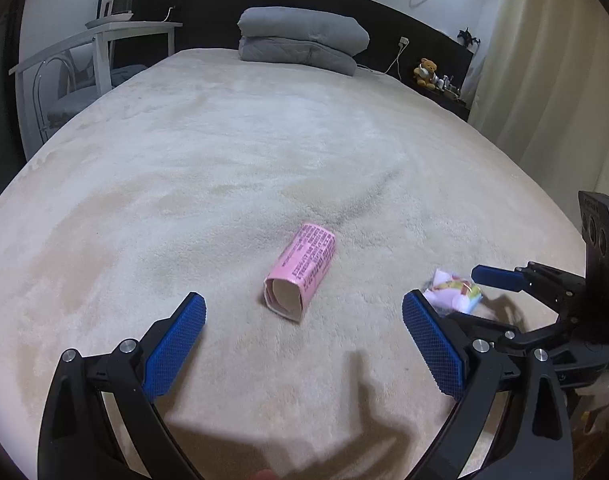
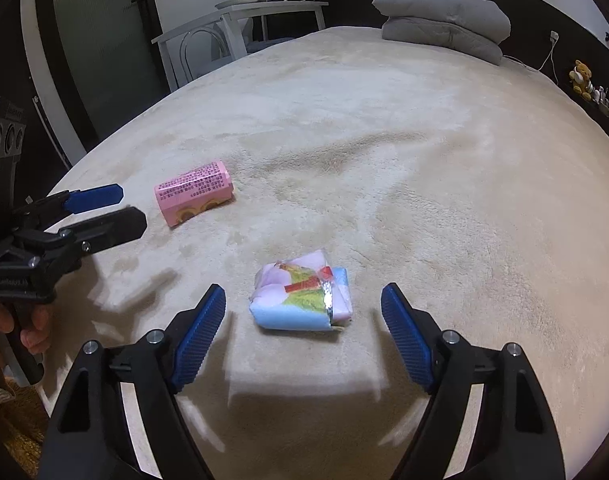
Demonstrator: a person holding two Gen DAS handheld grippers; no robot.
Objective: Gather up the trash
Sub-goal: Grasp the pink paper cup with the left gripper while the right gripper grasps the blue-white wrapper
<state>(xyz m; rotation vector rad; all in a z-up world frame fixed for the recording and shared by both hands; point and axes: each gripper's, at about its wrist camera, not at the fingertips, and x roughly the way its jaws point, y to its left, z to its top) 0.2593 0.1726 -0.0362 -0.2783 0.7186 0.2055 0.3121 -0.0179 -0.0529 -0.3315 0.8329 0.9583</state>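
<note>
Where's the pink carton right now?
The pink carton lies on its side on the beige bed cover, just ahead of the open left claw, left of the crumpled wrapper.

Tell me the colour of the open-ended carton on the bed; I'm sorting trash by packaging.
Pink carton with dark printed text, clearest in the right wrist view.

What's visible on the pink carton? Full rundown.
The pink carton is a small box that looks like coated paperboard, with dark printed text on one face and round yellow-brown graphics on another. The end facing the left tool is torn open, showing a pale lining. It lies on its side on the beige blanket, ahead of the open tool. Only the blanket touches it.
</note>
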